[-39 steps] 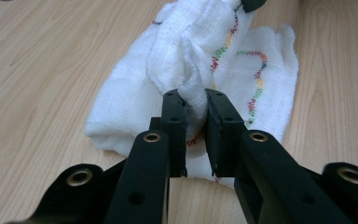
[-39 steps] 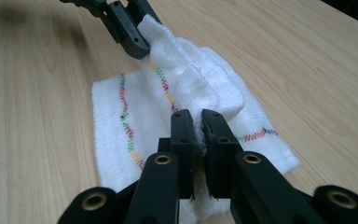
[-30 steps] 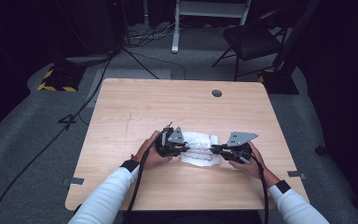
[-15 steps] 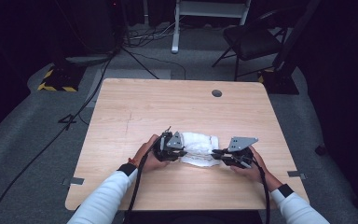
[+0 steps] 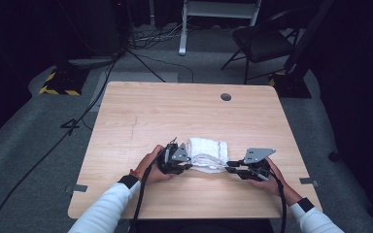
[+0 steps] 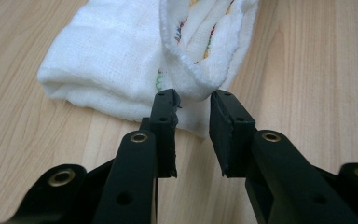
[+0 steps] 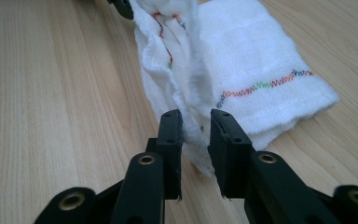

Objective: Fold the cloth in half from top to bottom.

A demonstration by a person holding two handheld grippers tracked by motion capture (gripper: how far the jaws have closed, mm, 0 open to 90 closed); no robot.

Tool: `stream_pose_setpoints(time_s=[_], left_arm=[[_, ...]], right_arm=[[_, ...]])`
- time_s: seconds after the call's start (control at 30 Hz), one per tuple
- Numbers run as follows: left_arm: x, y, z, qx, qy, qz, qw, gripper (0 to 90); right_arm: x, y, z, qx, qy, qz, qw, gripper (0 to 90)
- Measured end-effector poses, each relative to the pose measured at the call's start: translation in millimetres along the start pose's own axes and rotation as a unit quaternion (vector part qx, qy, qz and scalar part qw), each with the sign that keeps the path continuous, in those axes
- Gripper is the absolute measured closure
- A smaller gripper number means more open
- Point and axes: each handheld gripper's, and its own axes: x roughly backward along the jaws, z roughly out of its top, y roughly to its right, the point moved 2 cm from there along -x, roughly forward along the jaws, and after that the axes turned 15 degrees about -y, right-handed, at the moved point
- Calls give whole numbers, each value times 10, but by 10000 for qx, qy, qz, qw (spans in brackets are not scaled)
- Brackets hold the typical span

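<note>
We see both grippers, left gripper (image 6: 193,100) and right gripper (image 7: 196,119), just easing open, cloth (image 5: 207,153) edges lying loose between their fingers.

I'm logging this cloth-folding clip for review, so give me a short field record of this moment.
item: white folded gauze cloth with coloured zigzag stitching
surface: light wooden table
left tool: jaws just opening, cloth edge between them, pads not pressing
right tool: jaws just opening, cloth edge between them, pads not pressing
cloth position: between both tools, near the person's side
</note>
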Motion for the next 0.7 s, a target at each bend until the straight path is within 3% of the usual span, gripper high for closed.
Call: stream_pose_setpoints(time_s=[0.2, 0.33, 0.5, 0.7], left_arm=[[89, 22, -88, 92, 67, 3, 9999, 659], [129, 29, -190, 220, -28, 57, 9997, 595], [184, 13, -304, 555, -46, 110, 9984, 483], [238, 26, -451, 1005, -153, 211, 9946, 277]], right_arm=[[63, 8, -58, -122, 23, -94, 9999, 700], [109, 36, -112, -263, 28, -210, 9994, 640], [154, 84, -162, -464, 26, -347, 9983, 552], [187, 148, -239, -727, -53, -549, 9958, 442]])
